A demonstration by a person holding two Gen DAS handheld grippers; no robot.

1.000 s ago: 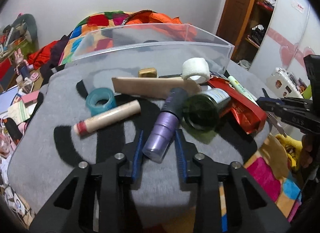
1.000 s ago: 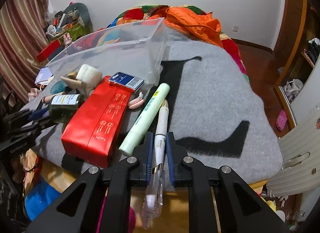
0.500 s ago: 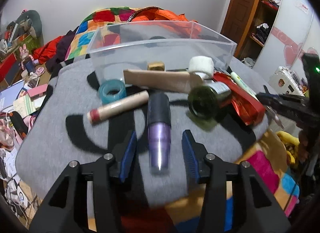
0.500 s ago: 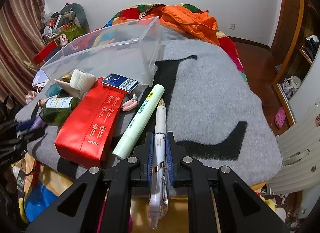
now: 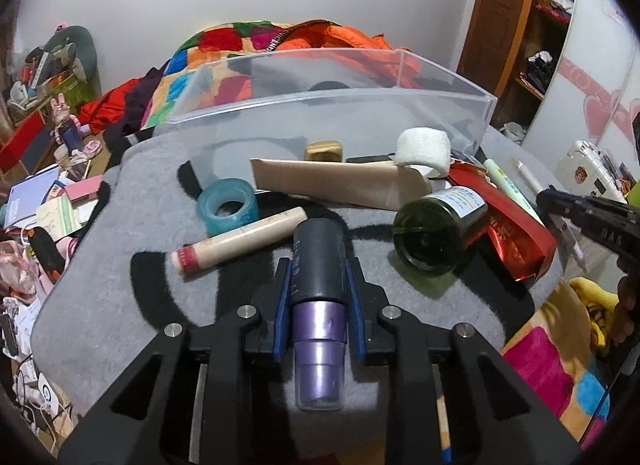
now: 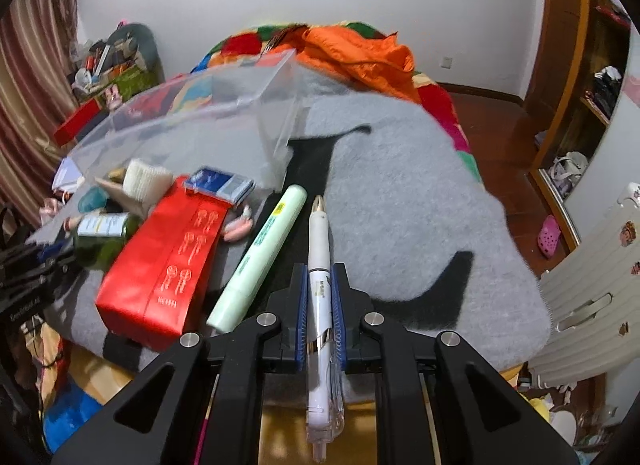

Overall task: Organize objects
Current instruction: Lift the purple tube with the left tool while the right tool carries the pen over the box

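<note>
Two grippers clamped, left gripper (image 5: 319,277) closing on purple tube (image 5: 319,313), right gripper (image 6: 320,293) on pen (image 6: 320,285), beside clear bin (image 5: 332,121).

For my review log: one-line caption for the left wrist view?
Left tongs closing on a purple bottle before a clear bin.

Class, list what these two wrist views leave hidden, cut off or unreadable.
- Clear bin floor, left wrist view: hidden behind the tan tube and white roll.
- Green bottle label, right wrist view: blurred, unreadable.
- White pen rear end, right wrist view: blocked by the right tool.
</note>
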